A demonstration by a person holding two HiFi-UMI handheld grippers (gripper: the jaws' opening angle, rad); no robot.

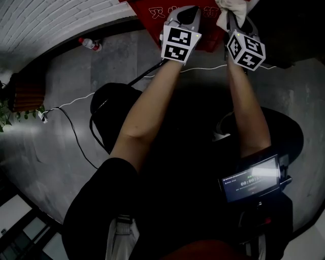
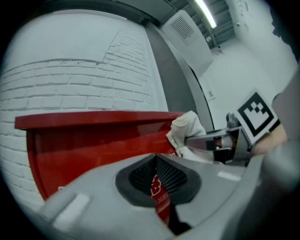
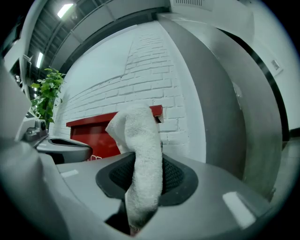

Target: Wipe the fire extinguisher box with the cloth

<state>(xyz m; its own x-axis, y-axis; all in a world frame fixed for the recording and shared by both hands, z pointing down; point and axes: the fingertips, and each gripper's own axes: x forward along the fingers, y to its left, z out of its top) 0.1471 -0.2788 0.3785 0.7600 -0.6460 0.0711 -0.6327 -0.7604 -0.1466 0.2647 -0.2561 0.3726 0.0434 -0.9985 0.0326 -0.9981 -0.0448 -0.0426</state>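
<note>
The red fire extinguisher box [image 1: 152, 10] stands against the white brick wall at the top of the head view. It fills the left gripper view as a red box [image 2: 89, 145] with a flat lid. My right gripper [image 3: 143, 185] is shut on a white cloth [image 3: 139, 136], which sticks up out of the jaws. Seen from the head, the cloth [image 1: 231, 6] is held up at the box's right part. My left gripper [image 1: 184, 11] hovers just left of it before the box front, jaws shut with only a thin slit and nothing in them.
A plastic bottle [image 1: 90, 44] lies on the grey floor by the wall at left. A white cable [image 1: 66, 107] trails across the floor towards a potted plant [image 1: 6, 109]. A device with a lit screen [image 1: 251, 180] hangs at the person's right hip.
</note>
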